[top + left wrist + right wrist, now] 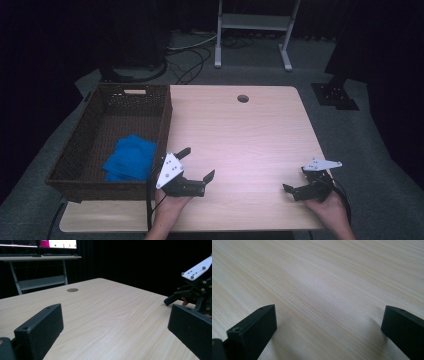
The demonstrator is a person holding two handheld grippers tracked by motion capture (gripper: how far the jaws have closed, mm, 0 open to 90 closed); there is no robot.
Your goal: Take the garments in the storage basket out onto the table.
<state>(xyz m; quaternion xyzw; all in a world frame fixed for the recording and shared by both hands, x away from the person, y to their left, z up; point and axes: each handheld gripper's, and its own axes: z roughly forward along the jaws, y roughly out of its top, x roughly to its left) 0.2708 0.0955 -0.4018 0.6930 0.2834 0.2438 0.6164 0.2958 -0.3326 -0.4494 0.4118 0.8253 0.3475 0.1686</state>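
Observation:
My left gripper point(196, 164) is open above the table's near left part, beside the basket's right wall, its jaws wide apart and nothing between them. In its own view the left gripper point(115, 315) looks across bare wood toward the right gripper point(192, 292). My right gripper point(296, 181) hovers low near the table's front right corner, jaws pointing left; its own view shows the right gripper point(329, 315) open over bare wood grain. A folded blue cloth point(131, 157) lies in the dark wicker basket point(102, 187) at the table's left.
The light wooden table point(240, 135) has a round cable hole point(243, 98) near its far edge. Beyond it stand a white metal frame point(252, 30) and cables on grey carpet. A desk with monitors point(40, 245) shows in the left gripper view.

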